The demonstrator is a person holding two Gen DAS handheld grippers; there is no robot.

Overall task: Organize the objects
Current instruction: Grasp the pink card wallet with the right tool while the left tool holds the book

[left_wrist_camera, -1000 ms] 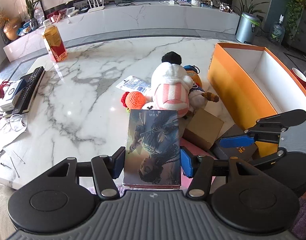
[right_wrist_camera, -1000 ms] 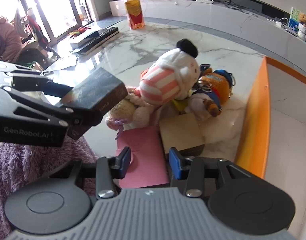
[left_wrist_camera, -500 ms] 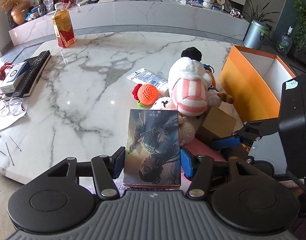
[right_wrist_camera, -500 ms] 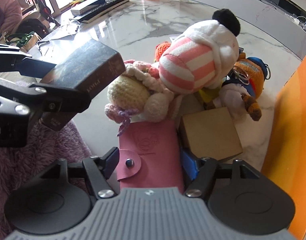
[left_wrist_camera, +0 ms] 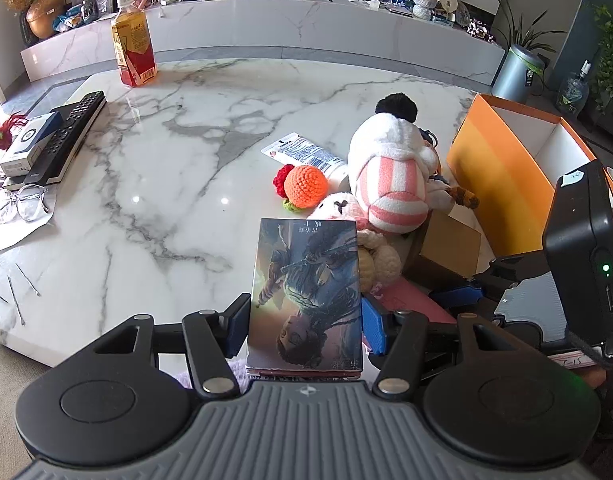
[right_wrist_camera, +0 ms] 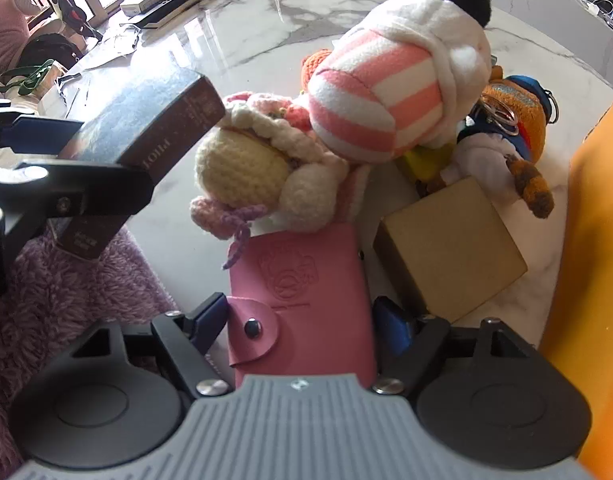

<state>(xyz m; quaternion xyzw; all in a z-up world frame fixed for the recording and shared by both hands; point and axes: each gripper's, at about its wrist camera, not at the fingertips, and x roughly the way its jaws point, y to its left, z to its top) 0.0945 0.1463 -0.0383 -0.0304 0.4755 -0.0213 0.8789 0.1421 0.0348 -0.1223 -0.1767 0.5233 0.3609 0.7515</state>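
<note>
- While the left gripper (left_wrist_camera: 305, 326) clamps a glossy hardback book (left_wrist_camera: 307, 292) lifted above the marble table's (left_wrist_camera: 154, 184) near edge, we see its long axis pointing away from us.
- Our right gripper (right_wrist_camera: 300, 322) straddles a flat pink leather wallet (right_wrist_camera: 306, 292) lying near that edge; whether its blue pads press it we cannot tell.
- Fuzzy plush toys (right_wrist_camera: 394, 92) crowd beside a smooth cardboard box (right_wrist_camera: 450, 248).

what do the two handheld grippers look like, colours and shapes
Both match: the left gripper and right gripper have a ribbed grey body with a small star mark, two round black discs, black linkage arms with silver rivets, and blue pads on the jaws.
</note>
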